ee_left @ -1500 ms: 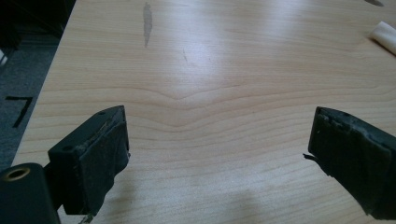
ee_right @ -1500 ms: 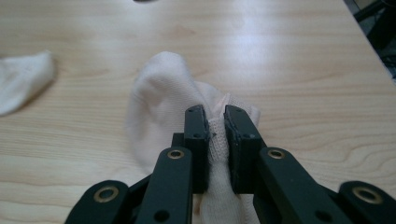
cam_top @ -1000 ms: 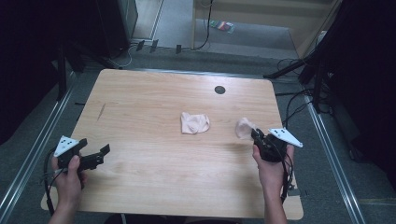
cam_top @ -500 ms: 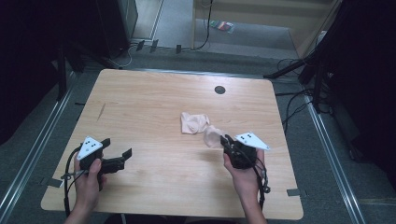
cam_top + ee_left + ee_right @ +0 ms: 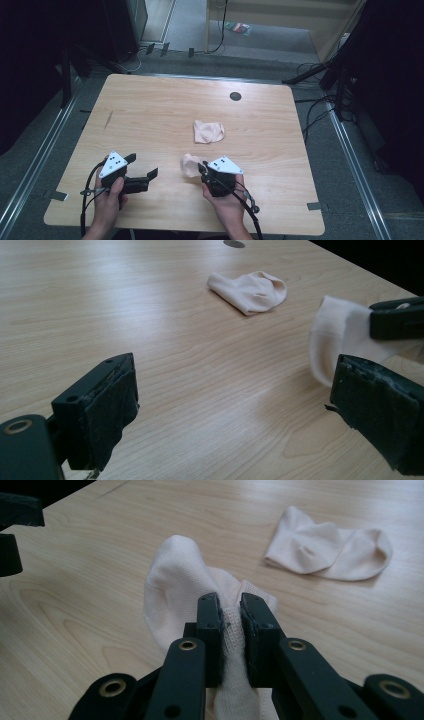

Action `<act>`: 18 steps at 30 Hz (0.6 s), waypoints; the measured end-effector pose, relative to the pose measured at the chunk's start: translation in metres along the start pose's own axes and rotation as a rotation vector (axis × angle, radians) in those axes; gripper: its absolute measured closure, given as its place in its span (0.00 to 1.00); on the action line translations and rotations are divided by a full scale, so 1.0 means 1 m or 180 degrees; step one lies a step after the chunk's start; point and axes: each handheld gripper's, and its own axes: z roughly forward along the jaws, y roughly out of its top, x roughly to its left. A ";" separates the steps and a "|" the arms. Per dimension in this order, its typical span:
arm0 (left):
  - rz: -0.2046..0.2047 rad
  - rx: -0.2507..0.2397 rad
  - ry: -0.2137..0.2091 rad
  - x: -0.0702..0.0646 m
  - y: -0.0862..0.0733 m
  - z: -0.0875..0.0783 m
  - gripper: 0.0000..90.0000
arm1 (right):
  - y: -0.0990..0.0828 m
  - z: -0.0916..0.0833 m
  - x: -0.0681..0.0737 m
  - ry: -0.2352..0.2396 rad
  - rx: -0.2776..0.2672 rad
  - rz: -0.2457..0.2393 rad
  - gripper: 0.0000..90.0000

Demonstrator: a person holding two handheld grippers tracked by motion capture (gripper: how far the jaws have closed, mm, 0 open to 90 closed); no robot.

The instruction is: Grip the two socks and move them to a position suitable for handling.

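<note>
The fingers [image 5: 218, 630] of the right gripper [image 5: 204, 169] pinch a pale sock [image 5: 172, 587] between their black pads, the cloth bunched up and bulging past the tips, above the near middle of the tabletop [image 5: 160, 105]. In the high view the held sock [image 5: 190, 164] hangs just left of that gripper, which a hand [image 5: 222, 197] carries from the near edge. The fingers [image 5: 97, 410] of the left gripper [image 5: 141, 176] stand spread with bare wood between them, held by the other hand [image 5: 109, 192] at the near left; in the left gripper view the pinched sock [image 5: 335, 337] shows just beyond its right-side finger. A second sock [image 5: 208, 131] lies crumpled at the middle of the tabletop, farther away than both grippers and apart from them. A dark round grommet [image 5: 235, 96] sits near the far edge.

Compared with a second ago, the right gripper has carried its sock from the right side of the tabletop leftward and nearer, past the lying sock, and the left gripper has come in from the near left corner toward it, so the two now stand much closer together. The second sock has not shifted.
</note>
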 end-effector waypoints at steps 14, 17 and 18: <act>0.0058 0.0165 -0.0119 -0.010 -0.007 0.011 0.06 | -0.005 -0.002 -0.011 0.0170 -0.0038 0.0370 0.53; 0.0067 0.0248 -0.0203 -0.012 -0.008 0.015 0.07 | -0.008 -0.011 -0.016 0.0199 -0.0061 0.0384 0.58; 0.0066 0.0371 -0.0189 -0.016 -0.010 0.022 0.20 | -0.014 -0.016 -0.013 0.0218 0.0016 0.0308 0.59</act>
